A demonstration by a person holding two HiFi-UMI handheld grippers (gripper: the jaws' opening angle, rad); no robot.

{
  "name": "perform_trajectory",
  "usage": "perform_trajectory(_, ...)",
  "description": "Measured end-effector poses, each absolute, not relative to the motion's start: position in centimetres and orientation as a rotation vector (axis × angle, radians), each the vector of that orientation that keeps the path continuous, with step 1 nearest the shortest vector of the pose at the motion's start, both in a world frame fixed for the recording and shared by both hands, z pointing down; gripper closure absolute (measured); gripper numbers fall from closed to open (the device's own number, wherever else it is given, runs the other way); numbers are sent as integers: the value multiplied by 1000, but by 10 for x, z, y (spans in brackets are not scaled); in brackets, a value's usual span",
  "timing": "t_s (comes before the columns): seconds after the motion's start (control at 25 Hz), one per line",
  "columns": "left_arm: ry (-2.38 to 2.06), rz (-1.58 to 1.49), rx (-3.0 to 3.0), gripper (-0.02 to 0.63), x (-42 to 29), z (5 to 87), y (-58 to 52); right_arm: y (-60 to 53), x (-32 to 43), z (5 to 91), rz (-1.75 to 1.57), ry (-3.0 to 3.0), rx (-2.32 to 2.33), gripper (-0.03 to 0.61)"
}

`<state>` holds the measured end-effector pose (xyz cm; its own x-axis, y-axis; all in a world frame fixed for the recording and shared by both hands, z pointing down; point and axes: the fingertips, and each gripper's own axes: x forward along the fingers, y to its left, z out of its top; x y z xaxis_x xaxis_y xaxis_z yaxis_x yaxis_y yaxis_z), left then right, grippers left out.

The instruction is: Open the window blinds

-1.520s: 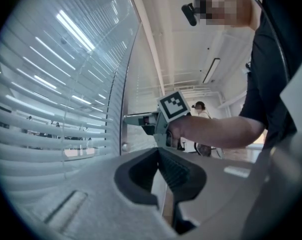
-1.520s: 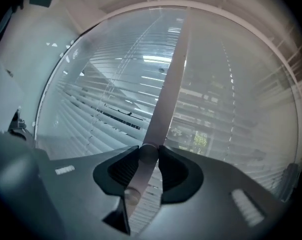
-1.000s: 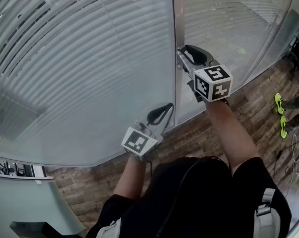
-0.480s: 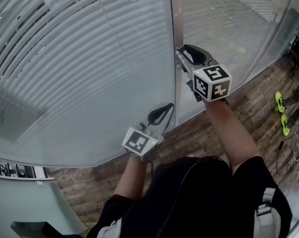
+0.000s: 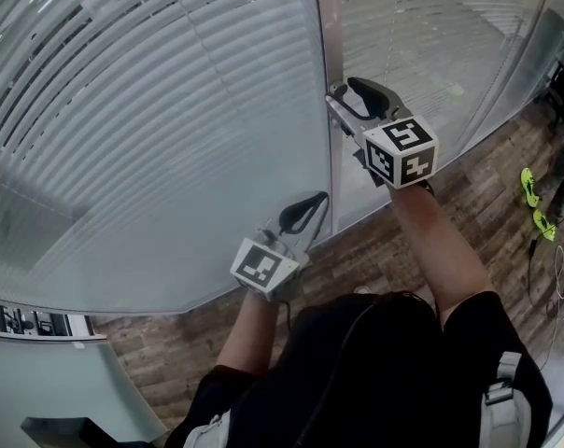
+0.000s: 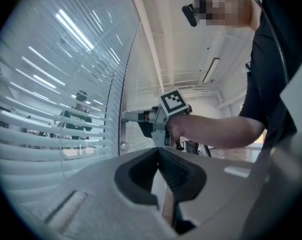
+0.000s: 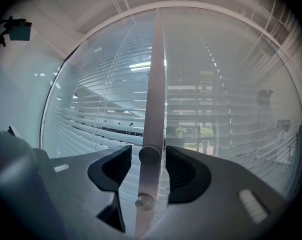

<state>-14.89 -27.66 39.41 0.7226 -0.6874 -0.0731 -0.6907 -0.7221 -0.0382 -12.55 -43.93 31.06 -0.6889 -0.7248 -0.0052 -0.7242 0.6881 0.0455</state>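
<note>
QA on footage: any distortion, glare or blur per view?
Head view: fisheye bows the blind slats into arcs, and focus is sharp. Left gripper view: dark vignette corners, bright light streaks across the slats. Right gripper view: round vignette, knob sharp, faint bright streaks on the slats.

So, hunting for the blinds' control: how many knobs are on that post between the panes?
2. The upper knob sits on the post; the lower knob is just beneath it. Others may be hidden.
</note>
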Motion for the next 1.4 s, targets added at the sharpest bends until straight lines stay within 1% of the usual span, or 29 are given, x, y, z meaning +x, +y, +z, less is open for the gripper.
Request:
perform_trajectory(0.08,1146,63,-2861,609,-149,394,-276,-438,-125,311,-159,-2840,1217,329)
perform_trajectory(0.2,1150,49,-2868,609,-150,391,-277,-436,-126,307,-361,-2732,1202,321)
perform_trajectory(0.36,1150,34,-2892,609,-145,388,-274,-429,-128,301,-700,-2499,1170,325)
perform_trajectory(0.64,1155,42,-2890,609,-146,391,-275,-429,-137,307,-1116,-2072,1050,344)
perform_trajectory(0.76,1154,58,-2861,609,-150,394,-277,-430,-139,310,-1129,-2049,1029,348)
perform_trajectory(0.84,1157,43,-2871,609,-149,391,-276,-431,-139,309,-1125,-2052,1030,362)
perform_trajectory(0.88,1157,41,-2874,609,-149,390,-276,-431,-139,309,-1125,-2050,1027,388)
perform_trajectory(0.92,1155,42,-2872,609,-150,390,-276,-431,-139,310,-1125,-2047,1021,428)
perform_trajectory(0.96,1154,47,-2869,610,-150,391,-276,-431,-140,311,-1125,-2045,1017,446)
perform_trajectory(1.2,1162,53,-2880,609,-149,392,-276,-430,-139,310,-1090,-2092,1029,449)
perform_trajectory(1.4,1156,63,-2873,609,-149,395,-276,-430,-137,308,-953,-2238,1075,449)
